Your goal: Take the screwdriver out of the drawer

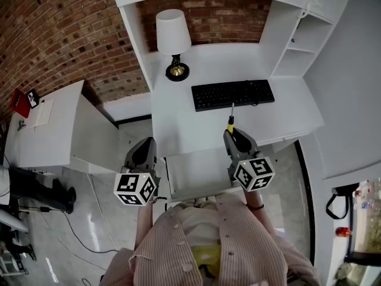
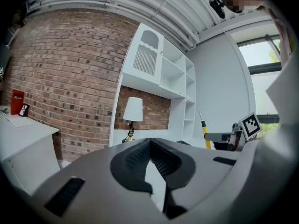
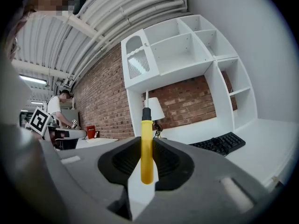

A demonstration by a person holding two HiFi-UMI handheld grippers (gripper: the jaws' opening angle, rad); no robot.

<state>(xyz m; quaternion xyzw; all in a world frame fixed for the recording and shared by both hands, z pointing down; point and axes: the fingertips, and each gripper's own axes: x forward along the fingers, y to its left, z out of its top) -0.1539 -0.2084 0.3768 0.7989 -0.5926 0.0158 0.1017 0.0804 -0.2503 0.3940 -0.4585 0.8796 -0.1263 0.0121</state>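
Observation:
A screwdriver [image 1: 230, 121] with a yellow handle and a thin metal shaft sticks out forward from my right gripper [image 1: 234, 137], which is shut on the handle. In the right gripper view the handle [image 3: 146, 148] stands upright between the dark pads. The white drawer [image 1: 178, 177] is pulled out under the desk front, and its inside looks bare. My left gripper [image 1: 144, 151] hovers left of the drawer. Its tips [image 2: 150, 143] meet with nothing held. The left gripper view also catches the screwdriver [image 2: 206, 135] at its right.
On the white desk [image 1: 178, 118] lie a black keyboard [image 1: 233, 94] and a lamp [image 1: 174, 40]. Open shelves [image 1: 303, 40] rise at the right. A white side table [image 1: 47, 124] with a red item [image 1: 19, 103] stands at the left. Another person [image 3: 58, 108] is far behind.

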